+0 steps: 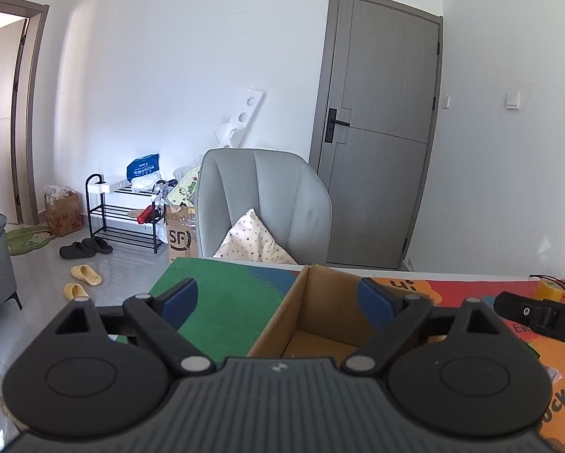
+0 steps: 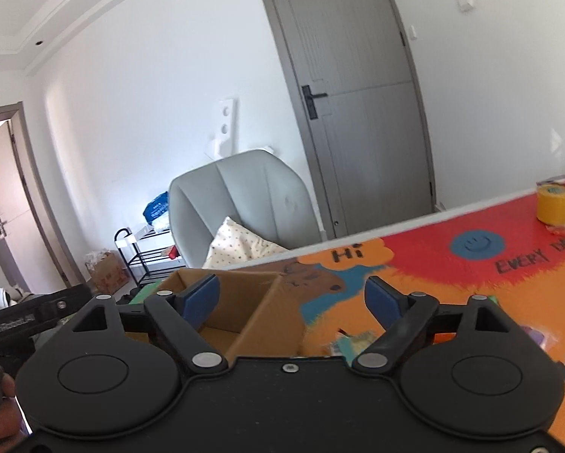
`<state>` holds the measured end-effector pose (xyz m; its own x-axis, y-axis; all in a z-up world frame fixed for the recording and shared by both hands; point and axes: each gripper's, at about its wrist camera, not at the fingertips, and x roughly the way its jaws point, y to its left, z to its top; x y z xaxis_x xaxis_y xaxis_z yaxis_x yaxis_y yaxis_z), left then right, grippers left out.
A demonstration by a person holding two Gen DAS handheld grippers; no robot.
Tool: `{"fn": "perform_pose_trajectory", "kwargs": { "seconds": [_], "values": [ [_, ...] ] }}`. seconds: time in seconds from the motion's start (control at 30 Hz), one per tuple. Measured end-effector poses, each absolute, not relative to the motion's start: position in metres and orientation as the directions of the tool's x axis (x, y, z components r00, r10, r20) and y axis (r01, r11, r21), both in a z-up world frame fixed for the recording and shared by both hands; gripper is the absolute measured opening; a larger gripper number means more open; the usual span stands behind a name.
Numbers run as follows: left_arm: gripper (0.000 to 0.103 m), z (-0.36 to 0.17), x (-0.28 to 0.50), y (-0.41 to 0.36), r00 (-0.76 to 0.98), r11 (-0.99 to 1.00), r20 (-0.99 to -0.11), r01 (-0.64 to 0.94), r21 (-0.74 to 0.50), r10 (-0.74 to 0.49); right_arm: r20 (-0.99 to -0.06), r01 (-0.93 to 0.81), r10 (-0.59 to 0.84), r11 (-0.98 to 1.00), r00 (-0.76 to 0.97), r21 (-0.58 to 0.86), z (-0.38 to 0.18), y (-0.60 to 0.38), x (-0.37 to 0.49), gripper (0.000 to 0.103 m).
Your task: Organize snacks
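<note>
Both tools hung empty over the table: the left gripper (image 1: pixel 278 304) spread wide across the near-left corner of the open cardboard box (image 1: pixel 322 317), the right gripper (image 2: pixel 291 304) just as wide across its right wall, seemingly readied for packets. The box sat upright on the colourful mat (image 2: pixel 414 264), mouth up, apparently running away toward the grey chair (image 1: pixel 267 204). A blurred snack packet (image 2: pixel 348 341) lay just right of it.

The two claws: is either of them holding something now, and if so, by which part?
Nothing is held. The left claw is open over the wall of the box, without touching it. The right claw is open too, with nothing between its pads.
</note>
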<state>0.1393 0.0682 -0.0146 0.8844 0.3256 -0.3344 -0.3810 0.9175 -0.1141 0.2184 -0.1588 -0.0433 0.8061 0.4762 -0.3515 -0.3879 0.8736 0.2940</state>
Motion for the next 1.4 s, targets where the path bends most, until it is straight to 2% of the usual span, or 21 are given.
{"fn": "perform_pose_trajectory", "kwargs": {
  "seconds": [0.1, 0.43, 0.9, 1.2, 1.23, 1.27, 1.3, 1.33, 1.4],
  "values": [
    [0.095, -0.020, 0.135, 0.065, 0.879, 0.912, -0.340, -0.393, -0.115, 0.335, -0.389, -0.357, 0.459, 0.882, 0.799, 0.307, -0.055, -0.166, 0.224, 0.084],
    [0.095, -0.030, 0.132, 0.062, 0.861, 0.899, -0.344, -0.427, -0.093, 0.373, -0.447, -0.347, 0.451, 0.889, 0.772, 0.299, -0.084, -0.169, 0.235, 0.084],
    [0.095, -0.048, 0.145, 0.094, 0.809, 0.851, -0.403, -0.511, -0.123, 0.428, -0.586, -0.387, 0.404, 0.908, 0.703, 0.162, -0.111, -0.141, 0.267, 0.079],
    [0.095, -0.056, 0.154, 0.094, 0.802, 0.850, -0.433, -0.509, -0.135, 0.412, -0.644, -0.376, 0.340, 0.923, 0.685, 0.088, -0.126, -0.129, 0.287, 0.077],
    [0.095, -0.057, 0.154, 0.094, 0.801, 0.851, -0.436, -0.508, -0.134, 0.409, -0.647, -0.375, 0.332, 0.924, 0.686, 0.076, -0.127, -0.127, 0.287, 0.076],
    [0.095, -0.058, 0.155, 0.094, 0.801, 0.852, -0.440, -0.506, -0.132, 0.407, -0.655, -0.376, 0.326, 0.924, 0.682, 0.069, -0.129, -0.126, 0.289, 0.062],
    [0.095, -0.058, 0.156, 0.093, 0.801, 0.854, -0.442, -0.503, -0.130, 0.405, -0.670, -0.374, 0.322, 0.925, 0.669, 0.072, -0.132, -0.126, 0.292, 0.054],
    [0.095, -0.058, 0.157, 0.092, 0.800, 0.856, -0.443, -0.502, -0.126, 0.404, -0.658, -0.365, 0.319, 0.928, 0.682, 0.071, -0.132, -0.127, 0.292, 0.050],
    [0.095, -0.059, 0.156, 0.091, 0.800, 0.857, -0.443, -0.500, -0.121, 0.404, -0.657, -0.347, 0.311, 0.934, 0.687, 0.080, -0.132, -0.131, 0.293, 0.049]
  ]
}}
